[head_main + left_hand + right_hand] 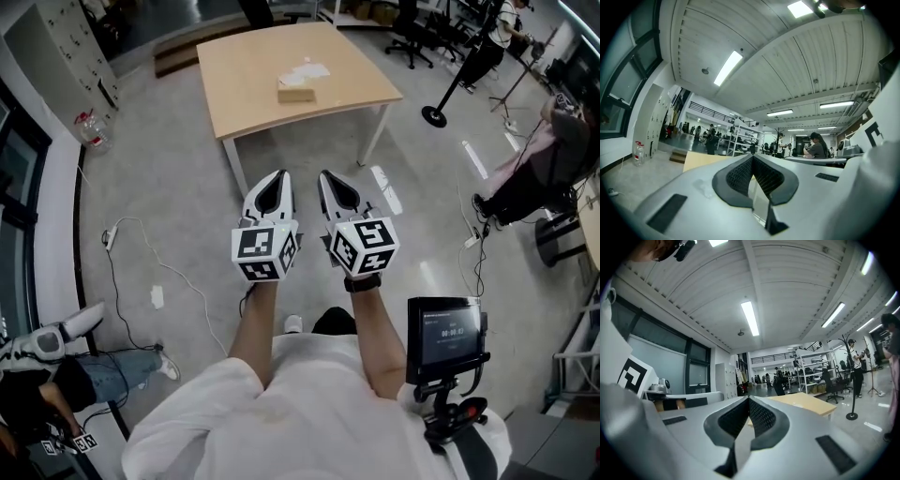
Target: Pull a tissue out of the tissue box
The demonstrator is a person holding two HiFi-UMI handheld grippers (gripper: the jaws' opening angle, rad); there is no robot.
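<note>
Left gripper, right gripper side by side, clamped closed, empty. Well ahead: tissue box on table; black stand right of table.

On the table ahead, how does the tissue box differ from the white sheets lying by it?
The tissue box is tan and stands as a raised block; the white sheets lie flat. The tissue box sits nearer the person, and the white sheets lie just beyond it. Both rest on the wooden table.
</note>
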